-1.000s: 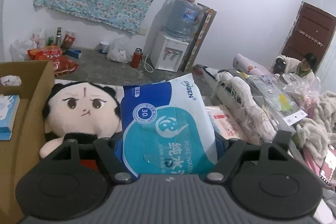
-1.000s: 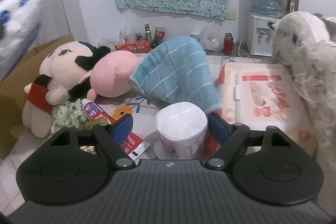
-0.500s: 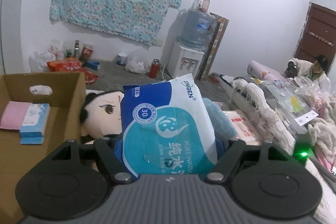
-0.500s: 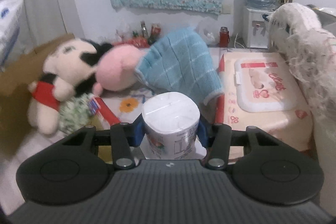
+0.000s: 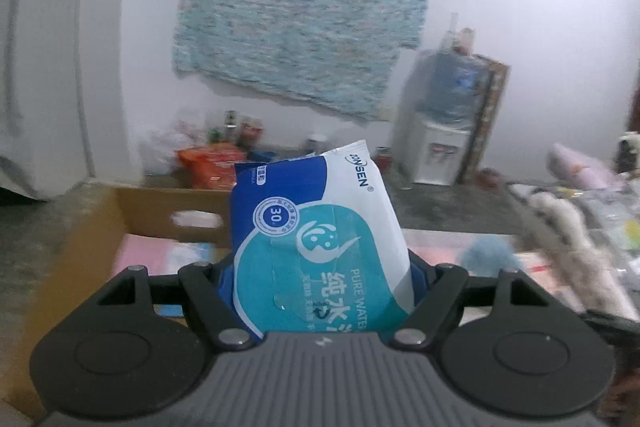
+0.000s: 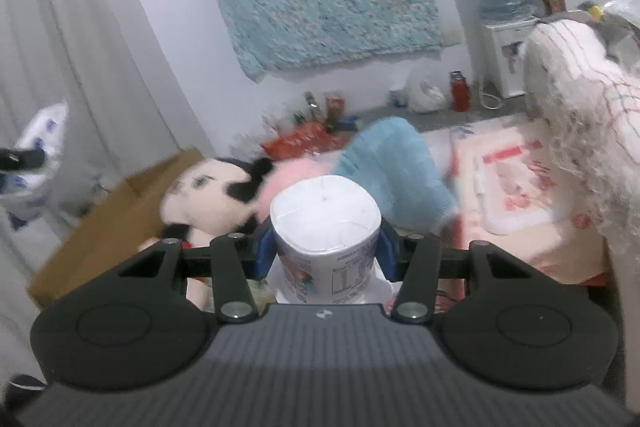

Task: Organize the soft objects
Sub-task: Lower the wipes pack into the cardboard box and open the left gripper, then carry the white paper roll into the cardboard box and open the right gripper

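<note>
While the left gripper (image 5: pixel 320 275) clamps a wet-wipes pack (image 5: pixel 320 247) above the cardboard box (image 5: pixel 80 239), the right gripper (image 6: pixel 326 247) grips a wrapped toilet-paper roll (image 6: pixel 325 223) before the plush toys (image 6: pixel 208 195).

Blue-white wipes pack (image 5: pixel 320 251) upright, clamped; white wrapped tissue roll (image 6: pixel 325 211) upright, clamped.

Left gripper (image 5: pixel 322 291), right gripper (image 6: pixel 326 247): identical build. Grey ribbed housing, small white logo mark. Black linkage arms, silver pivot screws, two round black discs. Blue pads on fingers (image 6: pixel 265 253).
</note>
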Tool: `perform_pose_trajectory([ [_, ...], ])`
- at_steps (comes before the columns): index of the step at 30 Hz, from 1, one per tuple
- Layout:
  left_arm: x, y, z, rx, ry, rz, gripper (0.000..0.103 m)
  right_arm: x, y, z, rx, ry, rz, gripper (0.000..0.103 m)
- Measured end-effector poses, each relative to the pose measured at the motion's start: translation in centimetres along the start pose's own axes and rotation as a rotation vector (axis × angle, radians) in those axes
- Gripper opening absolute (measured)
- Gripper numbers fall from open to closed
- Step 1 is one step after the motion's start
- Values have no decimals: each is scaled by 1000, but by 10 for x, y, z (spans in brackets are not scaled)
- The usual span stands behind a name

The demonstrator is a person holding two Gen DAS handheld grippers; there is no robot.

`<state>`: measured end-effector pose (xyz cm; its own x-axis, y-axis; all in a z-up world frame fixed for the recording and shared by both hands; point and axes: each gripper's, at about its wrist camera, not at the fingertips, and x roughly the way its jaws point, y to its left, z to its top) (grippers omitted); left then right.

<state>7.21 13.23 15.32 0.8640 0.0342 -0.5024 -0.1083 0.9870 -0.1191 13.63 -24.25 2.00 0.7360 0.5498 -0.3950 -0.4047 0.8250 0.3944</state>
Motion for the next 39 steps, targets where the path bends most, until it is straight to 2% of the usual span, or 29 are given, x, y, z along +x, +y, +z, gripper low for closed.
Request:
perform_pose_trajectory([
  [4, 15, 29, 12, 10, 40, 94, 77, 3, 15, 5, 51, 12, 68, 49],
  [9, 92, 54, 15, 121, 176, 174, 77, 26, 48, 19, 72, 58, 169, 49],
  [12, 150, 73, 11, 105, 271, 174, 77, 43, 70, 32, 98, 68, 238, 49],
  [15, 199, 84, 7, 148, 313, 189, 79, 60, 94, 42, 79, 58, 268, 49],
  [16, 209, 90, 6, 131, 310, 158, 80, 65, 101, 44, 65, 56, 274, 49],
  [17, 219, 101, 9, 58, 307, 92, 81, 68, 106, 45, 67, 54, 273, 49],
  [18, 226, 109, 9, -5, 314, 63, 84, 73, 111, 46, 71, 56, 280, 49],
  [19, 234, 116, 11, -58, 324, 67, 86, 76, 114, 46, 80, 55, 289, 49],
  [21, 244, 124, 11, -88, 340, 76, 89, 80, 120, 45, 106, 50, 316, 49],
  [23, 245, 128, 13, -72, 357, 68, 94, 83, 125, 41, 107, 56, 335, 49],
  [25, 238, 127, 16, -15, 355, 71, 93, 90, 129, 37, 106, 87, 336, 49],
  [26, 230, 127, 18, 2, 341, 64, 91, 91, 129, 35, 117, 95, 339, 49],
  [28, 219, 131, 21, -6, 328, 54, 76, 92, 121, 30, 139, 108, 342, 49],
  [30, 207, 138, 22, -61, 318, 37, 46, 90, 118, 29, 151, 113, 339, 49],
  [31, 207, 145, 22, -107, 335, 27, 35, 88, 111, 28, 151, 112, 338, 49],
  [32, 212, 151, 21, -154, 362, 22, 18, 87, 111, 28, 147, 110, 337, 49],
  [35, 237, 167, 5, -255, 449, 38, 19, 87, 112, 30, 140, 105, 346, 49],
  [39, 254, 170, -9, -259, 443, 34, 19, 88, 113, 32, 123, 100, 347, 49],
])
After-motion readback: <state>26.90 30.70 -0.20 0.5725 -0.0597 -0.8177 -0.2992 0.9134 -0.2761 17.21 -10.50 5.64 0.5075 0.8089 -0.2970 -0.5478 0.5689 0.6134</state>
